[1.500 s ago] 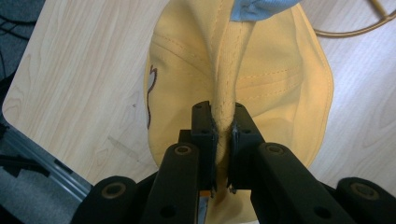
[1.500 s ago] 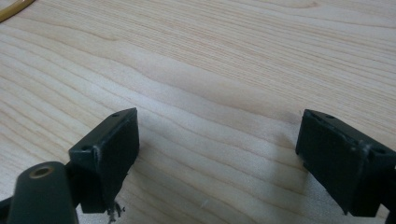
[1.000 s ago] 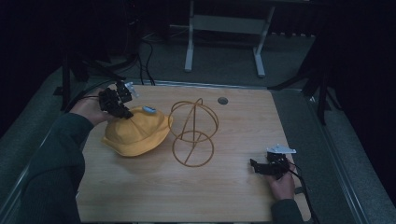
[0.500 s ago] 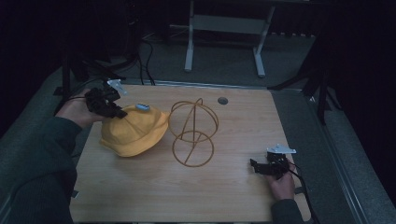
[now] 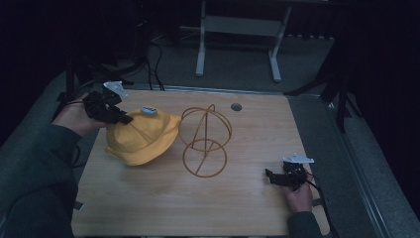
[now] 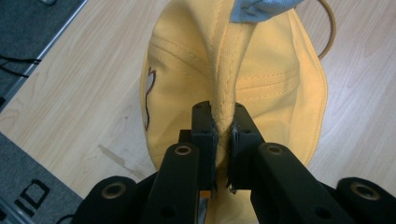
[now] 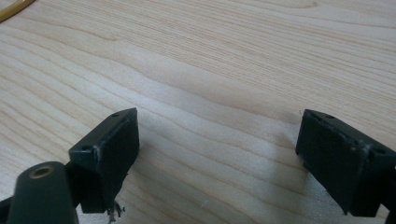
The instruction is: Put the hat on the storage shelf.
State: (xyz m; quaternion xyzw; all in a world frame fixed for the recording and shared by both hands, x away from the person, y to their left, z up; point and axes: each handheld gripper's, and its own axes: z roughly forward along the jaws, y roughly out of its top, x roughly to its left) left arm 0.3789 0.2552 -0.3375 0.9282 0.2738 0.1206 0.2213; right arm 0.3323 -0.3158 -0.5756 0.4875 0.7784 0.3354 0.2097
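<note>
Hat (image 5: 141,139), yellow cloth, soft and floppy, stitched seams, lies on the left part of my tabletop (image 5: 237,208); its far-left edge is lifted by my left claw (image 5: 120,118). Largest first: tabletop is pale wood with straight grain, rectangular, a small round dark hole (image 5: 236,106) near the far edge. Hat next: rounded crown, wide brim, a pale blue tag (image 5: 148,110) at the top; in the left claw view the fabric is gathered into a ridge along a stitched seam (image 6: 224,84), and a dark outline mark (image 6: 149,93) shows on one side, too cut off to read. Wire stand (image 5: 204,141), thin brass-coloured rods bent into a dome over a flat ring, sits just right of the hat, nothing in it; whether it touches the brim I can't tell. Left claw (image 6: 223,133): black pads pressed together, pinching the ridge of hat cloth. Right claw (image 5: 271,177) rests low at the near right, well apart from the hat; in its own view (image 7: 217,154) the jaws stand spread wide over bare wood. Dark floor and metal frame legs (image 5: 237,44) behind, hard to make out.
</note>
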